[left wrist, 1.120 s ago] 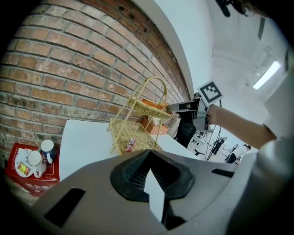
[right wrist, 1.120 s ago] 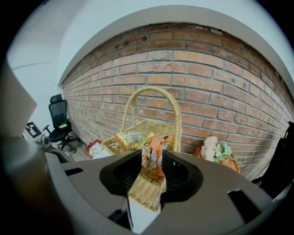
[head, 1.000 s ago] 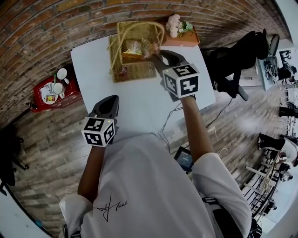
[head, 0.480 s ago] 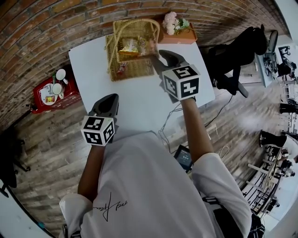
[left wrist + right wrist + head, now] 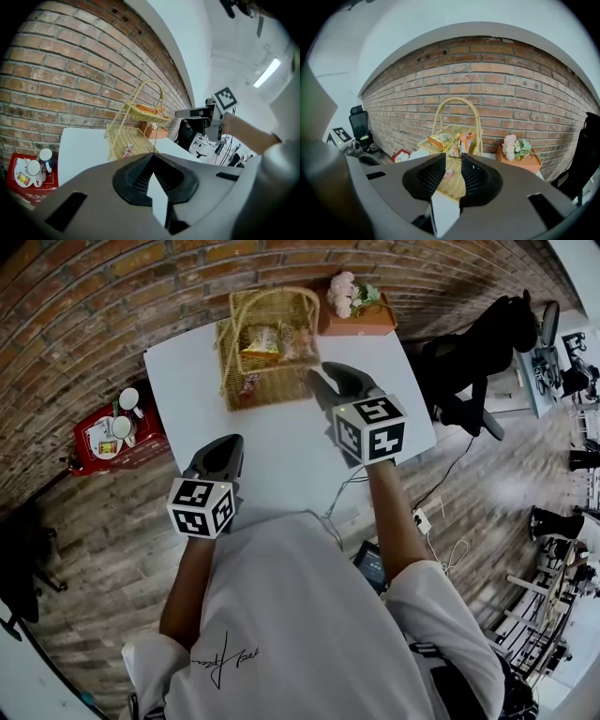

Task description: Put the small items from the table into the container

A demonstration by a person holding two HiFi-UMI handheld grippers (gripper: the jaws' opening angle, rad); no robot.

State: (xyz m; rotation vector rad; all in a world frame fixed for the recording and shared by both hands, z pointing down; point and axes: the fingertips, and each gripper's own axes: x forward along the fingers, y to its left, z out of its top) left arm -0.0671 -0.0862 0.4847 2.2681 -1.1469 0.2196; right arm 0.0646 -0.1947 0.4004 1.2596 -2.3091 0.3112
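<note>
Step, as I judge it: loading is about done; I see no loose item on the counter (image 5: pixel 281 442). Wicker basket (image 5: pixel 281 381) holds snack packets (image 5: pixel 265 338) on its upper tier and one small wrapped piece (image 5: pixel 247 382) on the lower tray. Right gripper (image 5: pixel 328 379) hangs near the basket, jaws wide and empty; left gripper (image 5: pixel 223 444) is closed on nothing over the counter's near edge; next move calls for a check for leftovers.

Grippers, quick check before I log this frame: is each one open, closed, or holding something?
Left gripper: closed, holding nothing.
Right gripper: open, nothing between its jaws.
</note>
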